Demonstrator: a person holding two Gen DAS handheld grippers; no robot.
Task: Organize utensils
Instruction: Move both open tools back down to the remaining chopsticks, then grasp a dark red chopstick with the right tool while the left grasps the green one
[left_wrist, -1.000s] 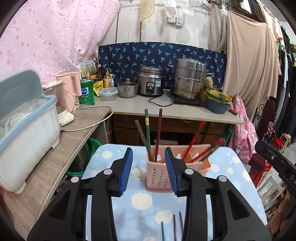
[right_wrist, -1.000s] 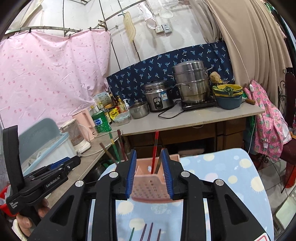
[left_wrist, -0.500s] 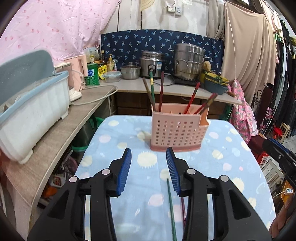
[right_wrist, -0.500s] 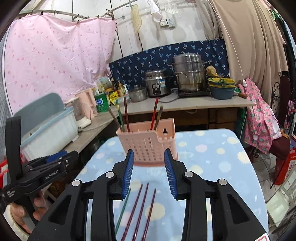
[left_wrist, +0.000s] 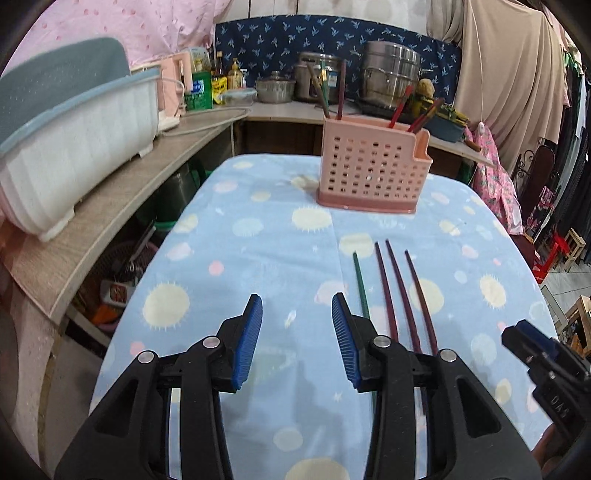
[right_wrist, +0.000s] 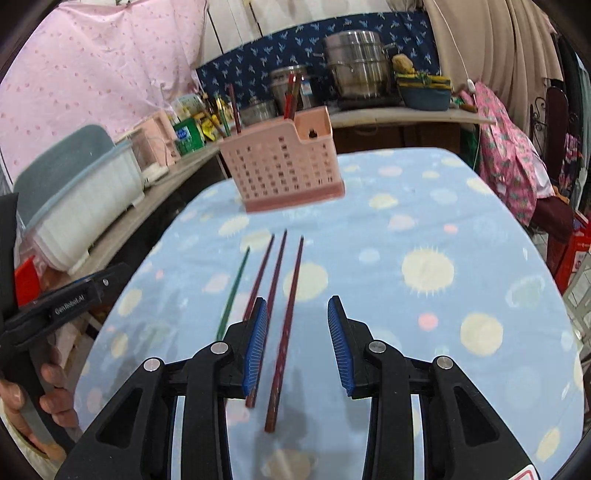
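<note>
so the table with the blue dotted cloth is where it all happens, and the pink holder stands upright at the far end, already with several chopsticks poking up out of it. what's left on the cloth is 4 loose sticks in a row on the near side of the holder: 3 maroon chopsticks and 1 green chopstick on the left end of the row. all 4 lie flat, close to parallel, long axis running near to far, far tips aimed toward the holder. the right gripper is parted and grasping nothing, hanging over the rightmost maroon one, which shows up between its pads but isn't pinched. the left gripper is also parted and empty, over bare cloth just left of the green stick. my take on doing this well: bring the right one straight down so the pads close across the stick rather than along it, pinch somewhere round the middle so it doesn't swing, and keep clear of the neighbour stick lying under the left pad. then tip it upright before dropping it in the holder.
</note>
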